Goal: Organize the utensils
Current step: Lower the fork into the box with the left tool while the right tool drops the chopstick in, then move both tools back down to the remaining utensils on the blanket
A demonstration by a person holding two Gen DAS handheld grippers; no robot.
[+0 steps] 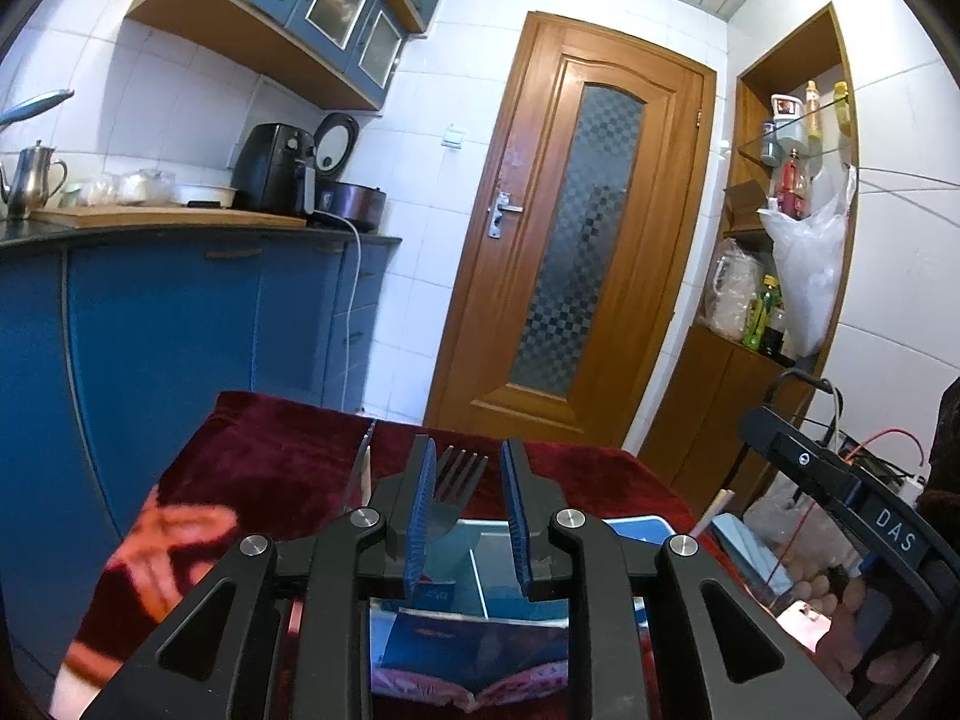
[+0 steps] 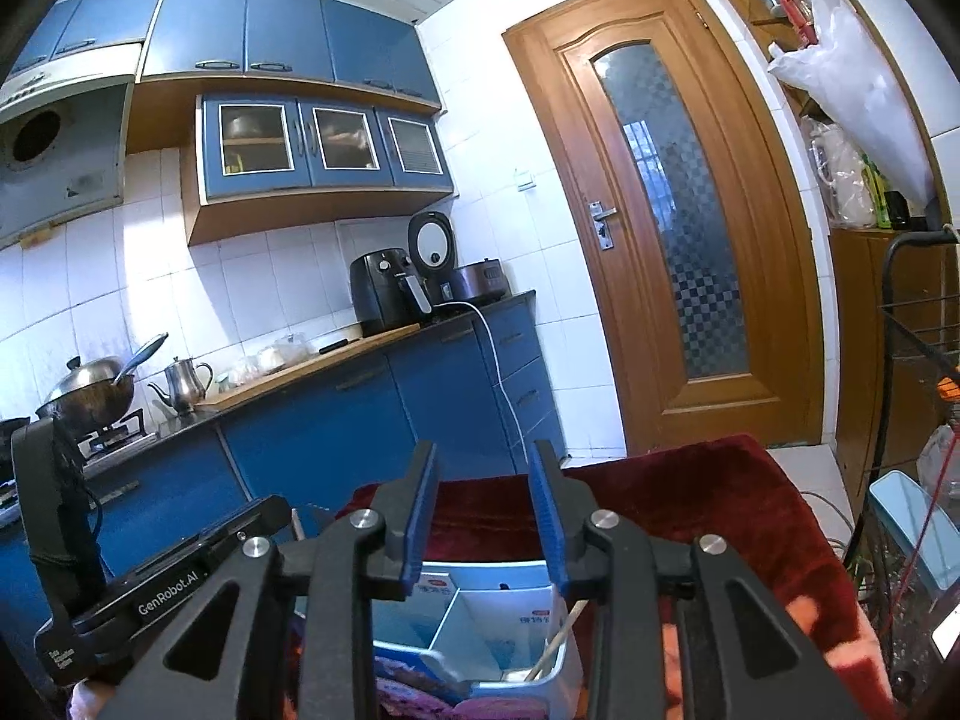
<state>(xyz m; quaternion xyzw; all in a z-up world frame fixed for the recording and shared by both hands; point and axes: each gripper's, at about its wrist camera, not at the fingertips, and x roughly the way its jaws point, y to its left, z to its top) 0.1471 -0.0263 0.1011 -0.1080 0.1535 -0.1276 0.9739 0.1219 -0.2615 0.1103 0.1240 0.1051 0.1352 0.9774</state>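
Note:
A white and blue divided box (image 1: 636,527) stands on a dark red cloth (image 1: 270,456). A metal fork (image 1: 461,471) stands upright in it, tines up, between the blue pads of my left gripper (image 1: 467,444). The pads stand apart and do not press on it. A knife (image 1: 363,462) stands just left of that gripper, and a pale chopstick (image 1: 711,513) sticks up on the right. In the right wrist view my right gripper (image 2: 485,450) hangs open and empty over the box (image 2: 492,570). A chopstick (image 2: 558,636) leans in its right compartment.
Blue kitchen cabinets (image 2: 360,420) and a counter with an air fryer (image 2: 384,294) lie beyond the table. A wooden door (image 1: 576,228) is ahead and a shelf niche (image 1: 786,180) to the right. A wire rack (image 2: 918,348) stands at the table's right.

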